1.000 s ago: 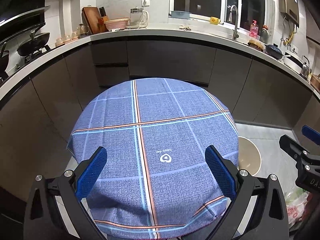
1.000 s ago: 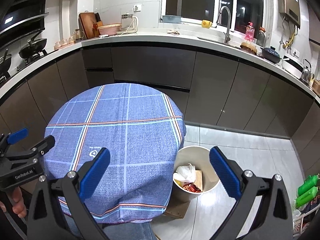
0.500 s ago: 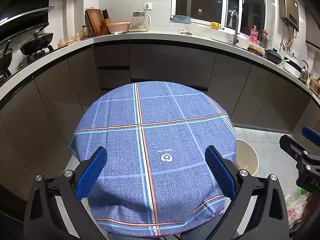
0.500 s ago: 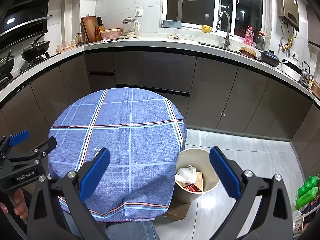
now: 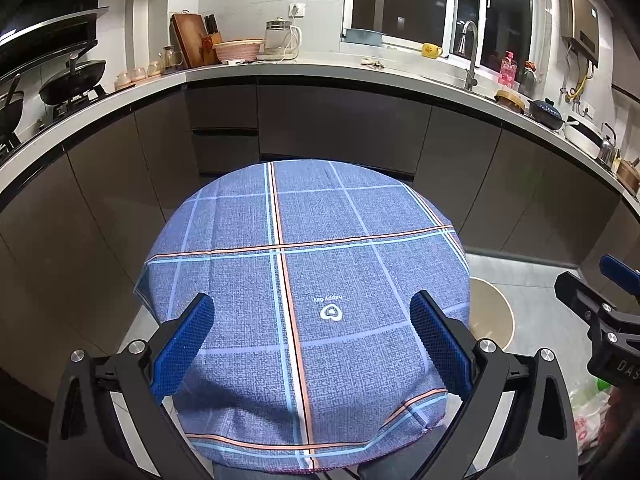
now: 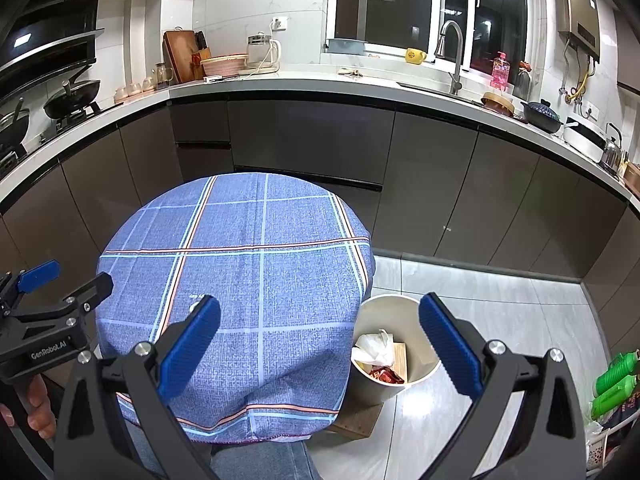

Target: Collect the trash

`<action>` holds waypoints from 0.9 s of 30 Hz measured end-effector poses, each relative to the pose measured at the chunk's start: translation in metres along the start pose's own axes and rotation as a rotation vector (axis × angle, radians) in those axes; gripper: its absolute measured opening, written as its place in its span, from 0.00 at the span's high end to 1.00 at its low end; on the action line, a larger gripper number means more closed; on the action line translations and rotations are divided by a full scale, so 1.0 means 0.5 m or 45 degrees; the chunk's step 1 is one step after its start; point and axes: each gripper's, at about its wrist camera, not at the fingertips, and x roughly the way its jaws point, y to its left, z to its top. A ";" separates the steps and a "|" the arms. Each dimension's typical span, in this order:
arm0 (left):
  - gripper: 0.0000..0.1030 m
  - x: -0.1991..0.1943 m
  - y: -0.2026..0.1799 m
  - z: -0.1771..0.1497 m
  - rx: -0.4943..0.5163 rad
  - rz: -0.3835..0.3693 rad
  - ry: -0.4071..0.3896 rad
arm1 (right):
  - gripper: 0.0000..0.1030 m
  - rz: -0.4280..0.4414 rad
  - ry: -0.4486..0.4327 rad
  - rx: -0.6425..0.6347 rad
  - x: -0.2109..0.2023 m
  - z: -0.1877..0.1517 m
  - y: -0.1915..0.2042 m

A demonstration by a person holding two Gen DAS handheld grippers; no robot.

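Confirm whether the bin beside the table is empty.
No, the right wrist view shows the bin holding white crumpled paper, a red wrapper and cardboard.

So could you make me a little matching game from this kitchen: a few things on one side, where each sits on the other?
Things:
1. bin
2. yellow mug
3. green bottles
4. wok

Places:
A. window sill
B. stove, far left
C. floor, beside the table
D. bottom right corner

Pairs: 1-C, 2-A, 3-D, 4-B
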 end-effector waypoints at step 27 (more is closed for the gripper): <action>0.08 0.003 -0.003 -0.002 -0.004 -0.012 0.001 | 0.03 -0.003 -0.005 0.005 0.003 -0.001 -0.005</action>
